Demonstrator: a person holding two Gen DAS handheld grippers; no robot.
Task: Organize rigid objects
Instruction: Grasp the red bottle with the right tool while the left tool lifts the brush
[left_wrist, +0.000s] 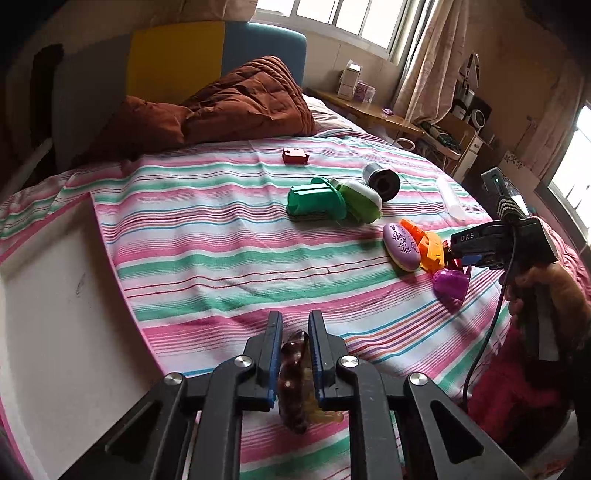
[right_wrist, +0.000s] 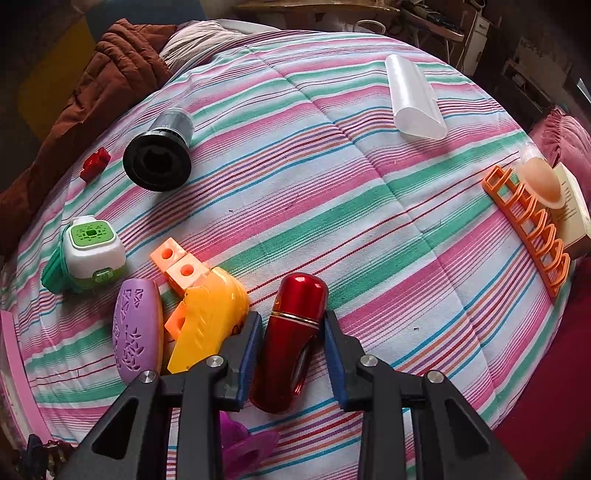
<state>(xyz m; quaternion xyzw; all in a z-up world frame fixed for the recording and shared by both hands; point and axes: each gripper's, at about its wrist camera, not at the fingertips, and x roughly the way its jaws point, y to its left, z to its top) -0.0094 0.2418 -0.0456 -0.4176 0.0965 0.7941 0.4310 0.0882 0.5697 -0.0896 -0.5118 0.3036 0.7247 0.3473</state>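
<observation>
In the left wrist view my left gripper (left_wrist: 294, 322) is shut on a dark brown translucent clip (left_wrist: 293, 373), held low over the striped bedsheet (left_wrist: 221, 258). My right gripper (right_wrist: 291, 316) points steeply down, its pads pressed on both sides of a glossy red bottle (right_wrist: 291, 332) that lies on the sheet. In the left wrist view a hand holds the right gripper (left_wrist: 456, 258) at the right, beside the toys. Close to the red bottle's left lie a yellow-and-orange toy (right_wrist: 210, 314) and a purple oval case (right_wrist: 136, 332).
Strewn on the bed: a green-and-white device (right_wrist: 92, 251), a black-and-silver cylinder (right_wrist: 159, 158), a small red block (right_wrist: 95, 164), a clear plastic cover (right_wrist: 413, 99), an orange rack (right_wrist: 528, 221), a purple cup (left_wrist: 450, 282). A white board (left_wrist: 55, 295) lies at the left, a brown quilt (left_wrist: 240, 103) behind.
</observation>
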